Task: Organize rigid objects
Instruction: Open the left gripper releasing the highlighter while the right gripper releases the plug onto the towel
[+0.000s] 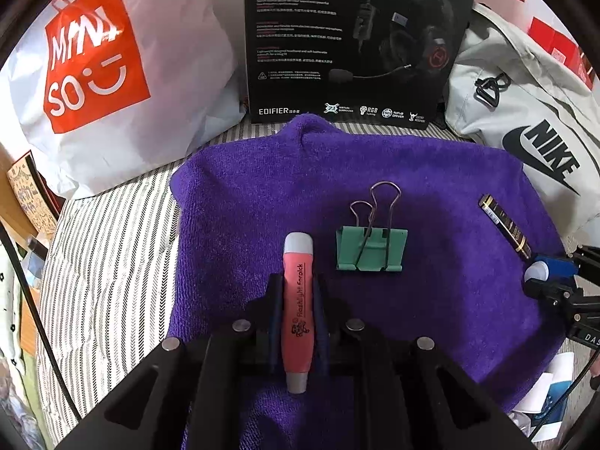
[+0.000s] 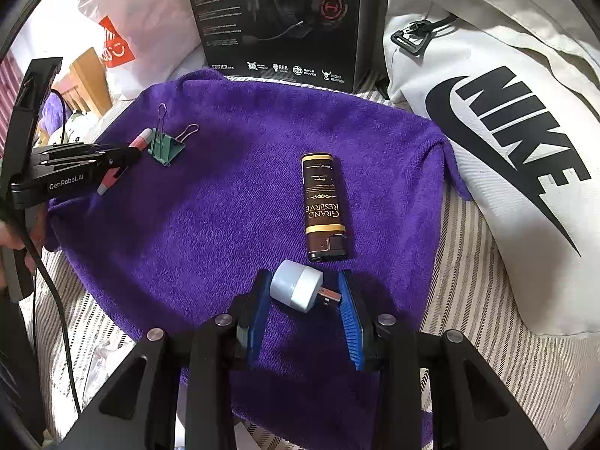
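Grippers on the purple towel, one loaded

Left gripper [image 1: 296,296] clamps a pink flashlight pen [image 1: 298,311] lengthwise, just beside the green binder clip [image 1: 371,249] near the middle of the purple towel [image 1: 243,195]. Right gripper [image 2: 304,292] stands wide around a small white USB lamp [image 2: 298,288] near the towel's right edge; whether its pads touch the lamp I cannot tell. A brown lighter [image 2: 323,206] lies just beyond the lamp. Bare towel spreads between the two groups.

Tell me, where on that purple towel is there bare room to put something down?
The widest bare stretch of the purple towel lies between the green binder clip and the lighter. The far strip before the headset box is free too. It's crowded near the USB light.
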### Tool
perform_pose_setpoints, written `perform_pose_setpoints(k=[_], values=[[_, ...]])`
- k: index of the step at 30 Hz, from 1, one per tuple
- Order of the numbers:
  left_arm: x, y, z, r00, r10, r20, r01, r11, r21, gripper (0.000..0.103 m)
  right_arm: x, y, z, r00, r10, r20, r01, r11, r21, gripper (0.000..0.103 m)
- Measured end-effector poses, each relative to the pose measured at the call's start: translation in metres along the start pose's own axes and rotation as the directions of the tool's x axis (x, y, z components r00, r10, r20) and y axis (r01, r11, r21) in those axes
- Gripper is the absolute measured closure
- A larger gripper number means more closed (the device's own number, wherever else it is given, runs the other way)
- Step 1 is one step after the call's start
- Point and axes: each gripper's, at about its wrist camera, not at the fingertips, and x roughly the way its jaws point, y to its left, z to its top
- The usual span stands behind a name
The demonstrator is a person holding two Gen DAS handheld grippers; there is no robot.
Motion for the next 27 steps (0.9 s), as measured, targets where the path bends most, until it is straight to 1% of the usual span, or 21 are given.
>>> perform_pose_setpoints(k=[2, 4, 8, 10, 11, 12, 13, 15, 17, 20, 22, 24, 27], values=[[0.002, -0.002, 0.000, 1.000, -0.005, -0.002, 0.005, 1.000, 0.002, 0.082, 0.000, 0.000, -0.001, 1.000, 0.001, -0.004, -0.001, 1.000, -0.003, 0.066], [0.001, -0.003, -0.001, 1.000, -0.021, -0.005, 0.021, 1.000, 0.007, 0.076, 0.000, 0.000, -0.001, 1.000, 0.018, -0.010, -0.018, 1.000, 0.000, 0.060], [0.000, -0.008, -0.003, 1.000, -0.013, -0.014, 0.013, 0.999, 0.030, 0.065, 0.000, 0.000, 0.000, 1.000, 0.024, -0.017, -0.024, 1.000, 0.002, 0.058], [-0.001, -0.011, -0.005, 1.000, -0.007, -0.020, 0.008, 0.999, 0.044, 0.053, -0.002, 0.000, 0.000, 0.999, 0.023, -0.023, -0.023, 1.000, 0.003, 0.058], [-0.001, -0.012, -0.005, 1.000, 0.007, -0.025, -0.006, 0.999, 0.050, 0.044, -0.003, 0.000, 0.000, 0.999, 0.021, -0.024, -0.021, 1.000, 0.004, 0.057], [-0.001, -0.013, -0.006, 0.999, 0.019, -0.025, -0.018, 0.998, 0.056, 0.040, -0.005, -0.001, 0.000, 1.000, 0.017, -0.021, -0.017, 1.000, 0.005, 0.055], [-0.001, -0.014, -0.007, 0.999, 0.031, -0.023, -0.029, 0.998, 0.061, 0.040, -0.008, -0.001, 0.000, 1.000, 0.012, -0.013, -0.012, 1.000, 0.009, 0.051], [-0.003, -0.016, -0.008, 0.999, 0.043, -0.026, -0.042, 0.997, 0.057, 0.040, -0.015, -0.003, 0.000, 1.000, 0.013, 0.001, -0.013, 1.000, 0.017, 0.047], [-0.007, -0.018, -0.007, 0.999, 0.044, -0.019, -0.043, 0.998, 0.051, 0.040, -0.024, -0.005, 0.001, 1.000, 0.015, 0.020, -0.015, 1.000, 0.022, 0.046], [-0.020, -0.023, -0.009, 1.000, 0.025, -0.012, -0.025, 0.999, 0.029, 0.038, -0.035, -0.006, 0.003, 0.999, 0.011, 0.045, -0.012, 0.999, 0.030, 0.042], [-0.033, -0.029, -0.012, 1.000, 0.001, 0.001, -0.001, 0.999, 0.035, 0.038, -0.043, -0.007, 0.005, 0.998, 0.008, 0.063, -0.010, 0.999, 0.039, 0.034], [-0.047, -0.035, -0.017, 1.000, -0.016, 0.008, 0.015, 0.998, 0.056, 0.034, -0.050, -0.007, 0.007, 0.997, -0.003, 0.075, 0.000, 0.999, 0.045, 0.032], [-0.067, -0.042, -0.027, 0.999, -0.023, 0.029, 0.021, 0.998, 0.066, 0.031, -0.063, -0.005, 0.007, 0.996, -0.011, 0.092, 0.005, 0.998, 0.059, 0.029]])
